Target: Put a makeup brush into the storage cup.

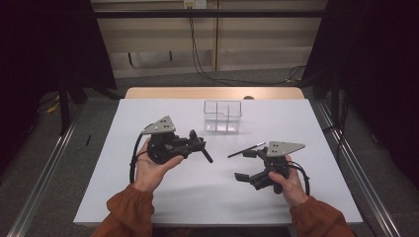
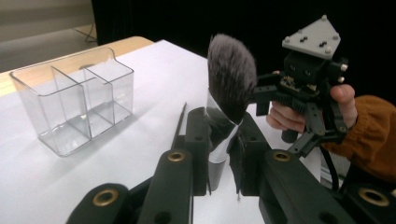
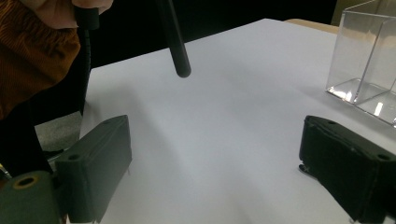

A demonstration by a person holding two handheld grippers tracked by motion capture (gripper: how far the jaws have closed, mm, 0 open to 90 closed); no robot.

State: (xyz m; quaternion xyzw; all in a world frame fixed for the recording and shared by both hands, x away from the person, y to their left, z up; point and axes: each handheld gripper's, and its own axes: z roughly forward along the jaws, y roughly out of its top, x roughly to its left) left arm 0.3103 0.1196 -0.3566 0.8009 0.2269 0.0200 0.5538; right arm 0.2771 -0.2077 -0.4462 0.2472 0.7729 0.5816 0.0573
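A makeup brush with a dark, grey-tipped head (image 2: pixel 232 77) and a silver collar is clamped between the jaws of my left gripper (image 2: pixel 223 127). In the high view the left gripper (image 1: pixel 197 143) hovers left of the table's centre, and the brush's black handle (image 1: pixel 207 157) pokes down and to the right. My right gripper (image 1: pixel 243 164) is held low at the right, open and empty. In the right gripper view the gripper (image 3: pixel 219 163) has white table between its jaws and the handle tip (image 3: pixel 176 46) above. A thin black stick (image 1: pixel 246 149) lies between the grippers.
A clear plastic organizer (image 1: pixel 223 116) with three compartments stands at the back centre of the white table (image 1: pixel 163 197); it appears as the organizer (image 2: pixel 74 102) and the organizer (image 3: pixel 369 65) in the gripper views. Metal rails flank the table.
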